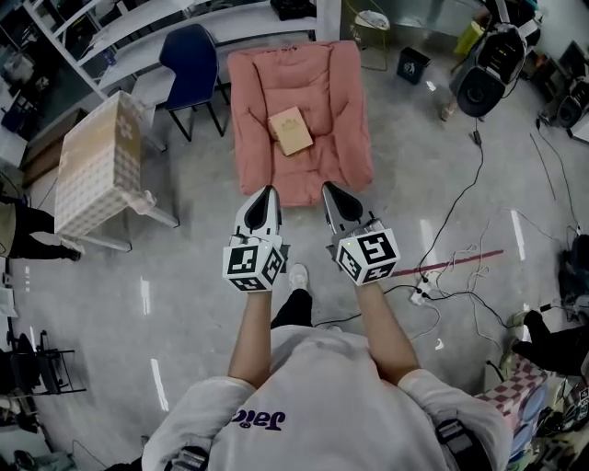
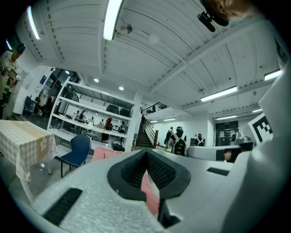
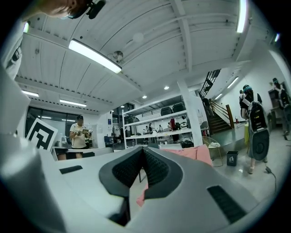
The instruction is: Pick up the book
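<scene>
A tan book (image 1: 291,130) lies on the seat of a pink cushioned chair (image 1: 262,101) on the floor ahead of me. My left gripper (image 1: 269,191) and right gripper (image 1: 326,189) are held side by side just short of the chair's front edge, both pointing level at it, both shut and empty. In the left gripper view the left gripper (image 2: 146,154) has its dark pads together, with the pink chair (image 2: 105,153) beyond. The right gripper (image 3: 142,150) likewise has its pads together, the pink chair (image 3: 195,153) showing past it.
A table with a checked cloth (image 1: 97,161) and a blue chair (image 1: 190,64) stand to the left. White shelving (image 1: 138,23) runs along the back. Cables (image 1: 451,248) trail over the floor at right. People (image 2: 178,141) stand by a staircase further off.
</scene>
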Motion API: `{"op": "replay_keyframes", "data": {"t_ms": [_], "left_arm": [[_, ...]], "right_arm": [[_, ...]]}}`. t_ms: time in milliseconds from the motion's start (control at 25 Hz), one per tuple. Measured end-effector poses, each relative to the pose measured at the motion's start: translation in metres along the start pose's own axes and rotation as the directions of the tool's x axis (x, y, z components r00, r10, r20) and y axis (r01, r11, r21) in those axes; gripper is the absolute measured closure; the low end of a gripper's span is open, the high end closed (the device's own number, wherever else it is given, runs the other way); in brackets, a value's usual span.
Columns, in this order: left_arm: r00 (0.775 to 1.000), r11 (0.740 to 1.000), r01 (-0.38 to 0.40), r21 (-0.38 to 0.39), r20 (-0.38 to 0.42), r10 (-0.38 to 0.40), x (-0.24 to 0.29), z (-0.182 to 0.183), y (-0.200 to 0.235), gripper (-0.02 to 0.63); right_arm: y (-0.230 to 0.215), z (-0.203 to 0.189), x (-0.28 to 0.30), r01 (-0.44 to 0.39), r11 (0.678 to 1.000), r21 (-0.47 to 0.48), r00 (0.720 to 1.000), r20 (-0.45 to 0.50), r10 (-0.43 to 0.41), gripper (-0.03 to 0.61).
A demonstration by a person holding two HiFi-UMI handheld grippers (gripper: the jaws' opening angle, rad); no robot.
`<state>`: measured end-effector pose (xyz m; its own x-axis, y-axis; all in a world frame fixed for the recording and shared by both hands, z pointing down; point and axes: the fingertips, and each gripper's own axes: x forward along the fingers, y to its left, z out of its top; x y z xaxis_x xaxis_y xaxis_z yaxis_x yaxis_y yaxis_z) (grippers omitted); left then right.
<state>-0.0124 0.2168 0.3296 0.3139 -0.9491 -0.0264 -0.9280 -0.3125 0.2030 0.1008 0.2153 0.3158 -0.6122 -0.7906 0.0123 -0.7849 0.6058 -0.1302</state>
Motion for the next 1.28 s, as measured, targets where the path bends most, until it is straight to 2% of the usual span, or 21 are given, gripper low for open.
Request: {"op": "replay_keyframes", "data": {"t_ms": [360,680,1080,1280], "left_arm": [[0.999,0.999,0.014,-0.043,0.040,-0.012,0.072,0.017,0.068,0.598],[0.999,0.999,0.039,-0.029,0.026,-0.038,0.128,0.026,0.119,0.598],[0.999,0.999,0.031,-0.044,0.011,-0.030,0.164,0.019,0.156,0.598],[0.998,0.998,0.056,-0.030,0.004,-0.056,0.184,0.016,0.163,0.598]], "right_arm": [[-0.012,0.009,0.101,-0.015,1.000,-0.013,1.000,-0.007,0.015,0.568],[-0.017,0.007,0.185,0.017,0.996,-0.086,0.999,-0.027,-0.019,0.568],[-0.038,-0.005,0.227,0.036,0.996,-0.084,0.998,-0.048,-0.040,0.568],[-0.052,-0.004,0.245,0.046,0.996,-0.082,0.998,-0.042,-0.050,0.568]]}}
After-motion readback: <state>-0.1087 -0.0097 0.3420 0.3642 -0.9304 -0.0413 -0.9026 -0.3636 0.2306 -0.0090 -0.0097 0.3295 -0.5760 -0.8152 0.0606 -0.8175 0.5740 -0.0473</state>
